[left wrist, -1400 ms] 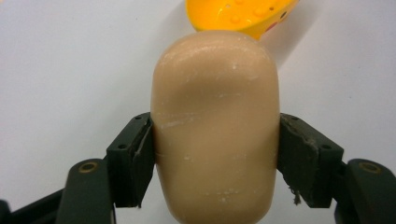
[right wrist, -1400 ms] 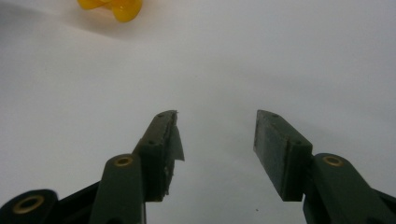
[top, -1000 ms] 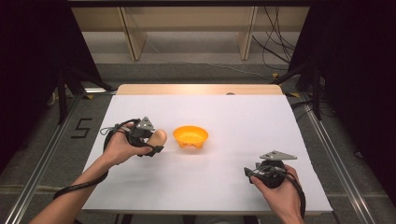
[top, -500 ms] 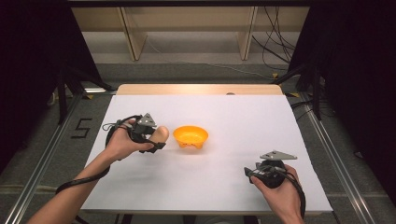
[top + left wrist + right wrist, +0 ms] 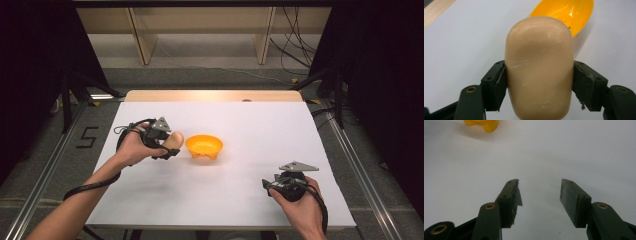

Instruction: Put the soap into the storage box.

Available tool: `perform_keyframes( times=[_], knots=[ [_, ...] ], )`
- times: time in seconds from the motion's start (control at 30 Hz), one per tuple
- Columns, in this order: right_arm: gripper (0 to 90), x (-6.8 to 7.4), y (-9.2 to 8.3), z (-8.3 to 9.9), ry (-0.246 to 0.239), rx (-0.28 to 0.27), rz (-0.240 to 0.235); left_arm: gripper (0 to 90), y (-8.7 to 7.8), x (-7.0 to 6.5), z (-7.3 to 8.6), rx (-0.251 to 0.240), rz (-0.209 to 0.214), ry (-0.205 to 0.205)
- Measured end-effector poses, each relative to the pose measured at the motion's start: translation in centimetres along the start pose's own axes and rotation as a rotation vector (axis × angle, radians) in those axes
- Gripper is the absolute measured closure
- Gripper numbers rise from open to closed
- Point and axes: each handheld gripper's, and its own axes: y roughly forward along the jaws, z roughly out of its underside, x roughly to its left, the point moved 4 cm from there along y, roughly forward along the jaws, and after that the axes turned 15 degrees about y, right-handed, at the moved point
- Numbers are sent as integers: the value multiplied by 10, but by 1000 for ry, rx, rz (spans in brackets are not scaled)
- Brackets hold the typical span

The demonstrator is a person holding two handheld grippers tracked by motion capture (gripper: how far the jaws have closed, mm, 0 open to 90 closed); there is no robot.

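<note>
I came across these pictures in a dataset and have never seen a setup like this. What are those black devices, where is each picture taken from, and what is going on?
A person sits at a white table and holds a hand-operated two-jaw gripper in each hand; no robot arm is involved. The wide picture comes from a fixed camera above, looking forward and down. The other two come from small cameras riding on each gripper, looking along its black jaws.

The left gripper is clamped on a smooth tan rounded object, held just beside an orange bowl that stands on the table. I cannot tell what the tan object is. The right gripper rests near the table's front right, its jaws apart with nothing between them.
</note>
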Motion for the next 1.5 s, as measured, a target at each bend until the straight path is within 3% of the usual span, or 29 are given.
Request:
perform_keyframes(
  times=[0.1,0.13,0.17,0.2,0.23,0.33,0.4,0.7,0.83,0.9,0.97,1.0,1.1,1.13,1.2,1.23,1.27,1.4,1.43,1.5],
  knots=[
    [495,0,0,0,8,2,0,323,1,1,-2,5,1,17],
    [495,3,-2,2,40,17,11,323,1,1,-2,8,9,28],
    [496,0,-1,0,1,5,10,323,2,1,-3,10,12,26],
    [496,0,-1,0,1,5,10,323,2,2,-4,14,11,35],
    [495,2,-3,2,37,24,17,323,3,3,-5,11,14,43],
    [495,1,-2,1,25,17,14,323,3,5,-7,13,20,50],
    [495,1,-1,1,18,12,5,323,3,7,-8,21,18,87],
    [494,1,0,1,23,14,-2,323,7,11,-15,40,64,158],
    [494,1,-1,1,23,14,-3,323,9,10,-16,35,73,151],
    [494,1,-1,1,24,15,-3,323,10,11,-18,37,83,177],
    [494,1,0,1,24,14,-3,323,11,10,-19,20,84,166],
    [494,1,0,1,24,14,-4,323,10,11,-19,34,89,190],
    [494,1,0,1,26,15,-4,323,11,10,-21,25,99,192],
    [494,1,0,2,26,15,-3,323,10,12,-21,49,107,229],
    [493,2,0,1,36,13,-7,323,11,10,-22,44,110,224],
    [493,2,0,1,36,13,-7,323,10,11,-23,48,119,245],
    [493,1,0,2,32,14,-6,323,11,9,-24,40,122,229],
    [493,1,-1,1,25,14,-3,323,12,7,-28,23,131,236],
    [493,2,0,1,36,11,-7,323,12,8,-29,31,130,262],
    [493,2,0,1,43,9,-7,323,12,7,-30,32,135,267]
  ],
)
